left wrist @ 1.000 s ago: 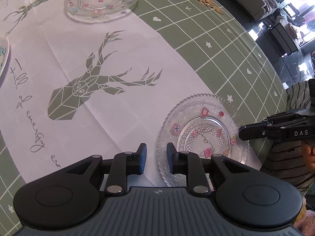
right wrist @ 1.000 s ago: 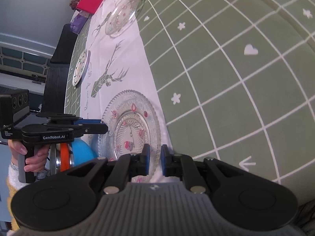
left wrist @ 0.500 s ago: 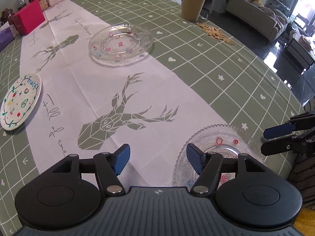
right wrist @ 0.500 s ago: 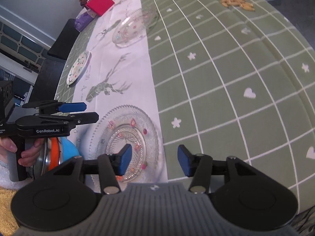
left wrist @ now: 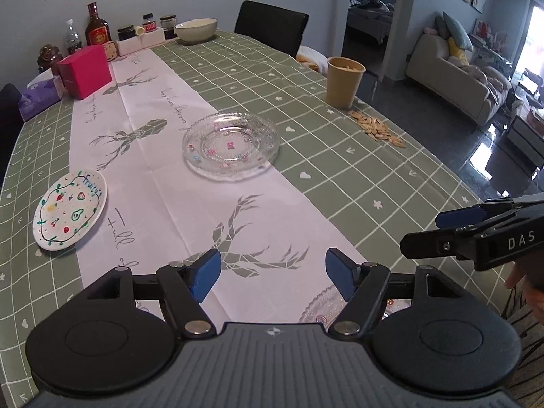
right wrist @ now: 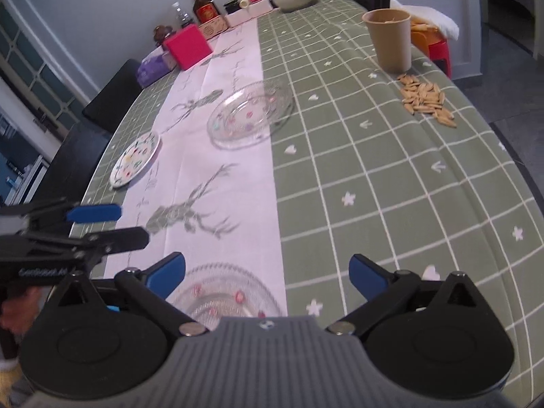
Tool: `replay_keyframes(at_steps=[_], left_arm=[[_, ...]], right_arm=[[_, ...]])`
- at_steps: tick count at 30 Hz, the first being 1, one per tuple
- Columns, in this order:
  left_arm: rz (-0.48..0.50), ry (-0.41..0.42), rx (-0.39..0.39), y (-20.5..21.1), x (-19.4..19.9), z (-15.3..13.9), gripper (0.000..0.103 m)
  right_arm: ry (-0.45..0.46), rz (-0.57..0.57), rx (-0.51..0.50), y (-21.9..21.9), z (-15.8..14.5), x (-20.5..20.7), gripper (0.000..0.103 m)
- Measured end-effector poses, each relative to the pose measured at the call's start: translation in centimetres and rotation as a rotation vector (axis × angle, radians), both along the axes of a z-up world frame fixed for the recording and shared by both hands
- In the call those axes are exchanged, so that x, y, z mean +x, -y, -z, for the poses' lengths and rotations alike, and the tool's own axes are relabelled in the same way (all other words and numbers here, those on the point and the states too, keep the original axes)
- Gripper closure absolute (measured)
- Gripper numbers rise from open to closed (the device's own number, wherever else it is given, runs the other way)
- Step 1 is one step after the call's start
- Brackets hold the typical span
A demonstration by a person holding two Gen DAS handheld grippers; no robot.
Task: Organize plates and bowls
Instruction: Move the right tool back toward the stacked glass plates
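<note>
Both grippers are hovering over the near glass plate (right wrist: 224, 292), the left gripper (left wrist: 272, 272) and right gripper (right wrist: 267, 272) spreading their jaws, nothing between them.

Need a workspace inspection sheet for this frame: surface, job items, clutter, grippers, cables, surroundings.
Surface: table under a green grid cloth with a white deer-print runner.
Job's things: near glass plate at the front edge; far glass plate mid-table; painted fruit plate to its left; white bowl at the far end.
Clutter: tan cup, scattered seeds, pink box, bottles and jars.
Grippers: left hand-held gripper and right hand-held gripper both opening, nothing between the jaws.
Cables: nothing seen.
Surroundings: black chair, sofa.
</note>
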State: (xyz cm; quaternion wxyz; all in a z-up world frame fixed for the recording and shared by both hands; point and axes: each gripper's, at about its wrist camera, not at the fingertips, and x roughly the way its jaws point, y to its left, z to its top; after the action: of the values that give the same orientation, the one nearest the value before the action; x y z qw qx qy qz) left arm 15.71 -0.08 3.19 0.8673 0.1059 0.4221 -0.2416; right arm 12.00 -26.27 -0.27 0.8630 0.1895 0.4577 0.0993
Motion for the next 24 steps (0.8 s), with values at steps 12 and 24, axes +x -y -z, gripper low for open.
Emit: replay_keyframes(at_steps=[12, 24], left_arm=[[-0.106, 0.073, -0.094, -2.8, 2.1, 0.2, 0.019], [-0.211, 0.01, -0.068, -2.7, 7.1, 1.5, 0.02]], right_arm=[[0.093, 0.045, -0.063, 1.8, -1.2, 9.2, 0.003], [0.128, -0.036, 0.073, 2.0, 0.9, 17.5, 0.004]])
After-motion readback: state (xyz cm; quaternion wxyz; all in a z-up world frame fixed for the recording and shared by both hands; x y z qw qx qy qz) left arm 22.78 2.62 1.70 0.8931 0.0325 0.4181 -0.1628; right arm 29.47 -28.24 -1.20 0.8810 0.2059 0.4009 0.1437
